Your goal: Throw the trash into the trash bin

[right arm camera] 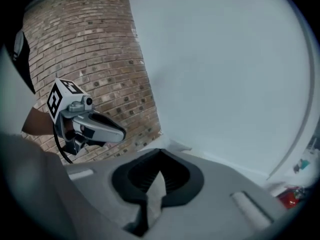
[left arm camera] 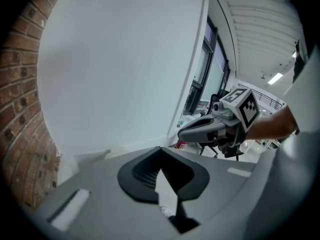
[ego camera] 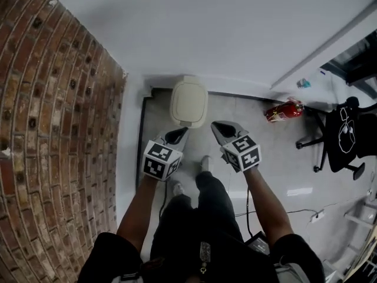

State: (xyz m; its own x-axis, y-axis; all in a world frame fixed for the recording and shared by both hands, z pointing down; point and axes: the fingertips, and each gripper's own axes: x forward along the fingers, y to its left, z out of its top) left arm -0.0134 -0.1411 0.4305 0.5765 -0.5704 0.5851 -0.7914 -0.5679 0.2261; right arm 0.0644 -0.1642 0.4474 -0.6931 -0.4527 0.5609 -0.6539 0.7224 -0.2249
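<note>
1. Brick wall point(ego camera: 53, 128) down the left side, meeting a plain white wall point(ego camera: 206, 28) at the corner.
2. Left gripper point(ego camera: 178, 135) held out in front of the person, marker cube facing up toward the head camera. Jaws pressed together at the tips, with nothing seen gripped between them.
3. Trash bin point(ego camera: 189, 102) on the floor point(ego camera: 247, 108) at the foot of the white wall, cream lid on top. Just ahead of both grippers, roughly between their tips.
4. Right gripper point(ego camera: 224, 130) level with the left one, near it but not touching. Jaws likewise closed tip to tip, with nothing visibly clamped.
5. Red fire extinguisher point(ego camera: 284, 111) on the floor by the wall, further right.
6. Black office chair point(ego camera: 344, 137) at the far right edge, well apart from the bin.
</note>
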